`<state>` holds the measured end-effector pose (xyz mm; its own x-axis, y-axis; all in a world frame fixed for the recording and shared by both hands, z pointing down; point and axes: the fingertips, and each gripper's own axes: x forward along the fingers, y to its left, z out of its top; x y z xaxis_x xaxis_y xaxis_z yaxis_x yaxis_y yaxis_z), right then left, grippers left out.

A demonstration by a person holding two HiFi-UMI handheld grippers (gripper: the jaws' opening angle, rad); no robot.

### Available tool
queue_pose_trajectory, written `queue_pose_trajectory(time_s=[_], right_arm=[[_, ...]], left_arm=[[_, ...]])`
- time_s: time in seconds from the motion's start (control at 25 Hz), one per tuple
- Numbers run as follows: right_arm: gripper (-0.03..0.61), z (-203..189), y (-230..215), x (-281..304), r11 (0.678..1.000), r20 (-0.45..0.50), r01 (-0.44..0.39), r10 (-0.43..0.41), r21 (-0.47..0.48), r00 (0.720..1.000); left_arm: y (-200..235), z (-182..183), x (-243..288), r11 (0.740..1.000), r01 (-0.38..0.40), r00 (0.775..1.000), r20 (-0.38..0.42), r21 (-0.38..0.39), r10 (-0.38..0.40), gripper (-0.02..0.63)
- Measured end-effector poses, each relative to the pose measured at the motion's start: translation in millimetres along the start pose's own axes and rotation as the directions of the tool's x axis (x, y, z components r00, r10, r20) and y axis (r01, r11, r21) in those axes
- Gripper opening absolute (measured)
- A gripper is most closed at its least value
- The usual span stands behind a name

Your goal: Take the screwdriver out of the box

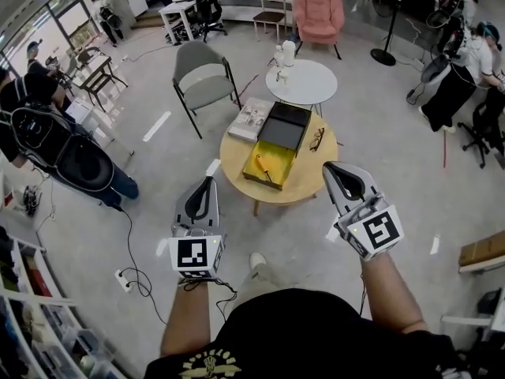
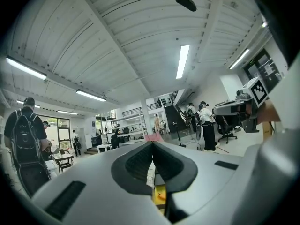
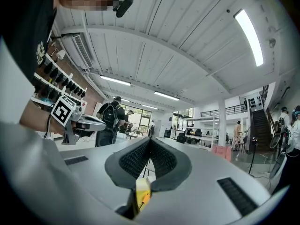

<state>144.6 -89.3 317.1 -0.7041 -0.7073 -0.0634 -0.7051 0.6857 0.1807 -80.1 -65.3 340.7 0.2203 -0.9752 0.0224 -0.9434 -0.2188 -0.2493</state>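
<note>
Approach stage, nothing lifted yet: I hold my left tool (image 1: 208,181) and right tool (image 1: 331,168) level at the near edge of the round wooden table (image 1: 235,160). Each tool's jaws are pressed together with nothing between them, and neither tool touches the table or anything on it.

Just ahead, between the two tools, sits the open box (image 1: 286,163). Its yellow lining is showing and its black lid (image 1: 284,126) is laid back on the far side. The screwdriver (image 1: 265,170), orange-handled with a dark shaft, lies aslant on the lining, clear of both tools and roughly midway between them.

As I judge it, the next move calls for one tool to spread its jaws, reach forward, dip into the box and close on the handle. Glasses (image 1: 317,139) and a book (image 1: 251,118) share the table beyond.
</note>
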Motion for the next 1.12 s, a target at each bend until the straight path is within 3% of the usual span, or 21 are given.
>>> queue_pose_trajectory(time_s=[0.24, 0.44, 1.12], right_arm=[[0.014, -0.7, -4.0, 17.3, 1.0, -0.002, 0.018, -0.018, 0.006, 1.0], [0.014, -15.2, -7.3, 33.5, 1.0, -0.058, 0.009, -0.007, 0.018, 0.998], [0.015, -33.8, -40.3, 108.3, 0.998, -0.07, 0.057, -0.056, 0.012, 0.996]], left_arm=[[14.1, -1.5, 17.4, 1.0, 0.004, 1.0, -0.001, -0.007, -0.004, 0.014], [22.5, -5.6, 37.8, 1.0, 0.027, 1.0, 0.007, -0.003, -0.027, 0.014], [62.1, -30.4, 116.1, 0.998, 0.062, 0.998, 0.001, -0.025, -0.062, 0.014]])
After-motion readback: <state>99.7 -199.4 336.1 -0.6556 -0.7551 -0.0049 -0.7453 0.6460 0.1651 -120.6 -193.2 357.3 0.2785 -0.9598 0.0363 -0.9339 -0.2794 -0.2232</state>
